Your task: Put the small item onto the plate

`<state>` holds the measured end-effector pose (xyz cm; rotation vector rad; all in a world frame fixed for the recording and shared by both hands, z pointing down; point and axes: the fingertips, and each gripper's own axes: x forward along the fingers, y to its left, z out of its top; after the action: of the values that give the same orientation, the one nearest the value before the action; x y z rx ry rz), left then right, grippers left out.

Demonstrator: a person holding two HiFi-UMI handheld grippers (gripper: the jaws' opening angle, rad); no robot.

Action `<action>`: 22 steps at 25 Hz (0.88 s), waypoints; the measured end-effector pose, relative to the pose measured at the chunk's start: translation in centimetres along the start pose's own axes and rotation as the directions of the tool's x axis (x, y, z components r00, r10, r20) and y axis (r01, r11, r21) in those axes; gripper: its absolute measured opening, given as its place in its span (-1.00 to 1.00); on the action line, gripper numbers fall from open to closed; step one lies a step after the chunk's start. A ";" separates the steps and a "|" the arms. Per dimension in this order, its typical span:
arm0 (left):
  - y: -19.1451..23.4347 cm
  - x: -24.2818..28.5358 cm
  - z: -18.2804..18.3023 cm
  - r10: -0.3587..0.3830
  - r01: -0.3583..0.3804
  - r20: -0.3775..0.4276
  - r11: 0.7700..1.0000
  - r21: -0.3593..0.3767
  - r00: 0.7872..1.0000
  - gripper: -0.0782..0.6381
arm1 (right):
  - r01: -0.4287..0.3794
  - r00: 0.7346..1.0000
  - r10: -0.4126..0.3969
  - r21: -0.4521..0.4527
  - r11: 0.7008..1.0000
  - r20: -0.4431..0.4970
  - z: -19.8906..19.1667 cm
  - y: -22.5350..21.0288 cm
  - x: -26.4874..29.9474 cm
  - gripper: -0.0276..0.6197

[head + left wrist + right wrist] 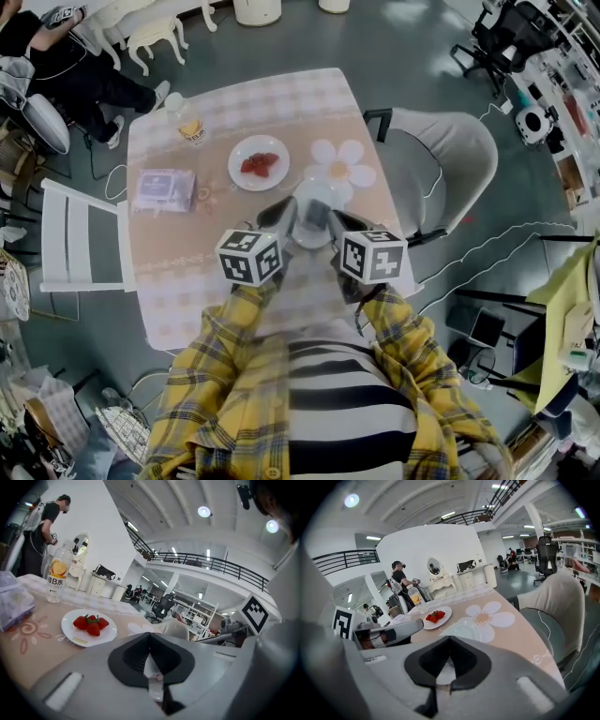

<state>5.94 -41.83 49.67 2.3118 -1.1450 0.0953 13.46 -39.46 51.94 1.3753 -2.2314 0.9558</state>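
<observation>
Strawberries [91,623] on plate [101,635], clear of table [178,281] edges; left gripper [150,634], right gripper [449,639] jaws closed, prob. empty.

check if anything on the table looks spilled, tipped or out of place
Nothing stands out: the bottle stands upright, the strawberries sit together on their plate, and the purple packet lies flat on the table.

Open-plan office or lab hall: mezzanine railing [211,564], ceiling spotlights [204,511], office chair [545,550], shelving [194,613]. Staged dining corner: clothed table [178,281], white chair [80,234].
</observation>
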 end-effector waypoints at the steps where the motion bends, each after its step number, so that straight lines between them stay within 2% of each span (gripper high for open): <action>1: -0.3 -0.5 0.3 -0.008 0.007 0.016 1.000 0.013 1.000 -0.78 | 0.001 1.000 -0.001 -0.002 1.000 0.013 0.2 0.3 -0.2 -0.91; 6: -1.2 -3.2 1.2 -0.032 0.025 0.053 0.991 0.130 0.998 -0.78 | 0.003 0.996 0.000 -0.026 1.000 0.087 0.7 2.4 -1.3 -0.91; 8: -1.5 -4.3 1.3 -0.054 0.045 0.053 0.987 0.156 0.997 -0.78 | 0.009 0.995 -0.006 -0.031 0.999 0.103 0.5 3.4 -1.6 -0.91; 15: -1.5 -7.5 -0.1 -0.141 0.134 0.027 0.975 0.175 0.990 -0.79 | 0.070 0.988 -0.073 0.029 0.997 0.139 -1.8 5.2 -2.5 -0.91; 22: -2.1 -9.0 -0.9 -0.174 0.167 0.023 0.969 0.182 0.984 -0.79 | 0.111 0.982 -0.115 0.035 0.993 0.149 -3.2 5.9 -4.1 -0.91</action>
<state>1.96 -33.90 46.86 2.5728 -0.9857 0.0929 9.99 -32.77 49.66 1.6169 -2.2259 0.8720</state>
